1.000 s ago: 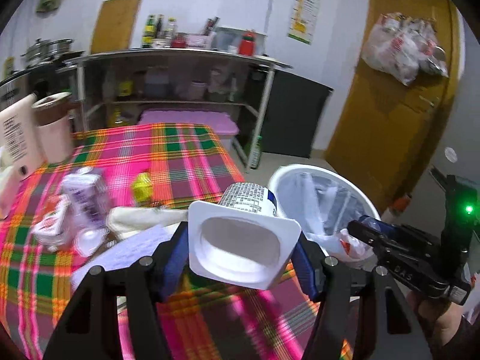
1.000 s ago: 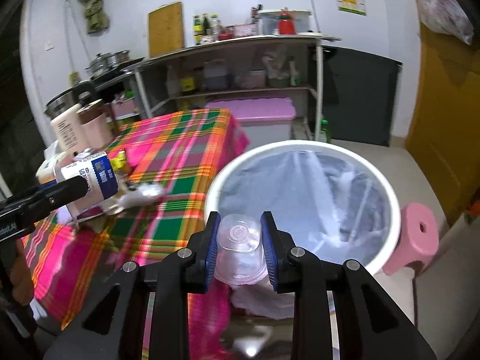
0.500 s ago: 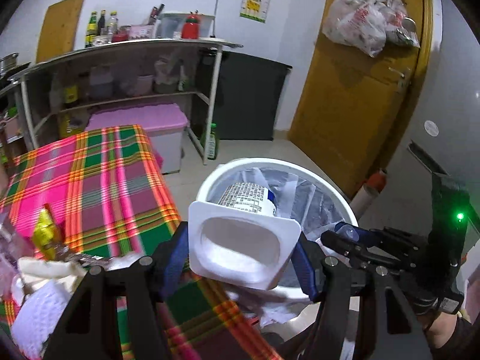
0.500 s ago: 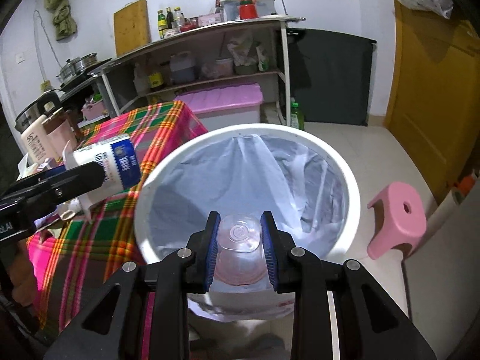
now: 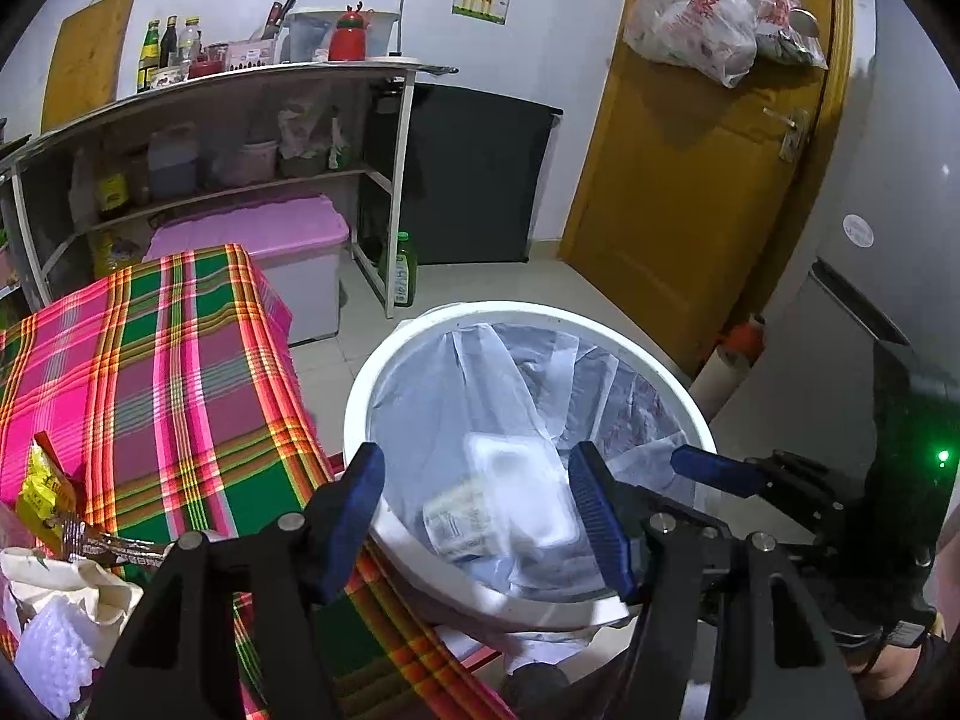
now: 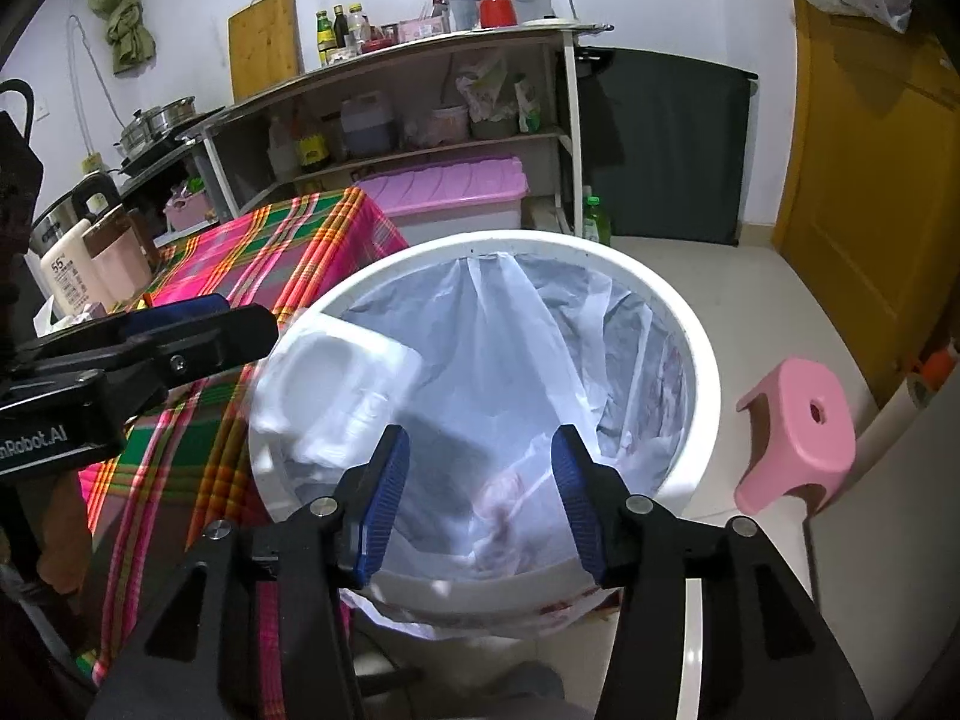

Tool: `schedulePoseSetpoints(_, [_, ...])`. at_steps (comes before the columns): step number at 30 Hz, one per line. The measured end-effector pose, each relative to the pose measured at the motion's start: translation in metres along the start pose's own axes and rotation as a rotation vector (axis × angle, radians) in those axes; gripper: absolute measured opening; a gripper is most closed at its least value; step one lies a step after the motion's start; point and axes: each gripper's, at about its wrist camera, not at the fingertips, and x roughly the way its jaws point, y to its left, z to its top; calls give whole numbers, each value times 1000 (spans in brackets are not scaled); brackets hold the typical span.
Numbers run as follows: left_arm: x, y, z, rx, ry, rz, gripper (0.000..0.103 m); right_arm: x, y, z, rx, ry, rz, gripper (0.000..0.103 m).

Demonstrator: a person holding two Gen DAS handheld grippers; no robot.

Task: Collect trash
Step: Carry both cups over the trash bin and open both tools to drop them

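both cups have left our grips: right gripper [image 6: 480, 504] and left gripper [image 5: 480, 516] just sprang apart, empty, over the lined bin [image 6: 708, 372]; white cup [image 6: 336, 384] falls inside.

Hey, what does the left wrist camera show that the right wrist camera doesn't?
Only the left wrist view shows the yellow snack wrapper on the plaid tablecloth, and plastic bags hanging on the door. Only the right wrist view shows the pink stool and the cutting board. Both show the lined white bin, the white cup inside it, and both grippers open.
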Motion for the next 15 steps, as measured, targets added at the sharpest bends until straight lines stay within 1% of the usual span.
schedulePoseSetpoints(8, [-15, 9, -4, -50, -23, 0, 66, -13, 5, 1, 8, -34, 7, 51])
schedulePoseSetpoints(13, [-31, 18, -14, -81, -38, 29, 66, -22, 16, -2, 2, -47, 32, 51])
schedulePoseSetpoints(15, [-38, 21, -18, -89, -46, 45, 66, -26, 20, -3, -7, -54, 39, 54])
